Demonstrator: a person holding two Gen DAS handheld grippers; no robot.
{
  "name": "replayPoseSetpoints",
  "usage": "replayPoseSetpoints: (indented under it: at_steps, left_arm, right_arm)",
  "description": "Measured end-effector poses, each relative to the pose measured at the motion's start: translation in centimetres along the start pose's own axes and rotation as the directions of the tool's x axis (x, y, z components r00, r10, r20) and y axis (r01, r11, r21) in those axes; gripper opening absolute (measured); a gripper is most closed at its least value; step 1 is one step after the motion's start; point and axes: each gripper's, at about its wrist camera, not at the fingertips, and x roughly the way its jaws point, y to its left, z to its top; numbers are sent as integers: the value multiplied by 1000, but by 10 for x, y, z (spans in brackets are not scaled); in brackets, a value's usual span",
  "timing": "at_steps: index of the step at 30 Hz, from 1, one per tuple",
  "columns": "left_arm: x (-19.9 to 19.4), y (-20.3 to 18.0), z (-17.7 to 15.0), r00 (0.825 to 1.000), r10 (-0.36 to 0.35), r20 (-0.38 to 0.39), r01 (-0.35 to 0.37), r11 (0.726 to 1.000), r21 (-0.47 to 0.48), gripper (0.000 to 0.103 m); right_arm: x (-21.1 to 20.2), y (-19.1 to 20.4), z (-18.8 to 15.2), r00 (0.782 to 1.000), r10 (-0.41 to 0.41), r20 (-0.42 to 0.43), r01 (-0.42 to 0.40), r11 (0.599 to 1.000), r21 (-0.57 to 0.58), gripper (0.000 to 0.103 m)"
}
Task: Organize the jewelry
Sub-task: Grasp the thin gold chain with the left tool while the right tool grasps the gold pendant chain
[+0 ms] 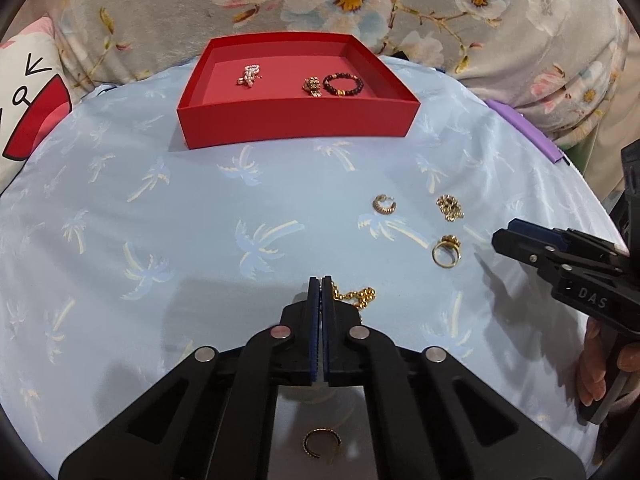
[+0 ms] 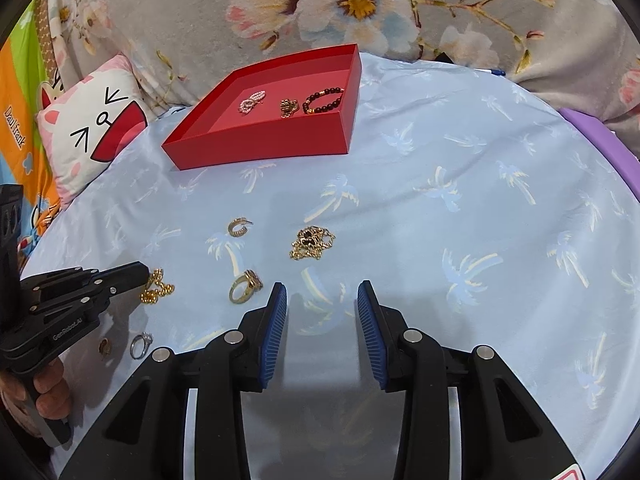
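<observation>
Your red tray point(image 1: 298, 130) sits upper centre, long side running left–right, already holding three pieces. Below it, the gold ball chain point(image 1: 356, 295) trails rightward from your left gripper point(image 1: 320, 286), whose pads have closed on its end. Your right gripper point(image 2: 322, 292) stands partly open, empty – only its view shows the silver ring point(image 2: 141, 345) at lower left.

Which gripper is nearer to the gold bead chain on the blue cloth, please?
Left. The left gripper has its jaws closed right at the gold bead chain, apparently pinching one end. The right gripper hangs open further off, beyond the gold ring.
</observation>
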Motion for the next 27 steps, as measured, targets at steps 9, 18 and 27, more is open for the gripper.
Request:
replayPoseSetpoints:
  at_steps: [9,18,27]
  left_arm:
    - [-15,20,9,999,-2,46,5,999,-49,0]
    - [-9,12,4,999,-37,17,38,999,-25,0]
    - [-2,14,1,1000,18,10,-18,999,-39,51]
  right_arm:
    - [23,12,26,1000,-21,-4,21,999,-43,37]
    - [23,7,22,1000,4,-10,-4,1000,-16,37]
    - [26,9,22,1000,3,-19,-3,1000,-20,37]
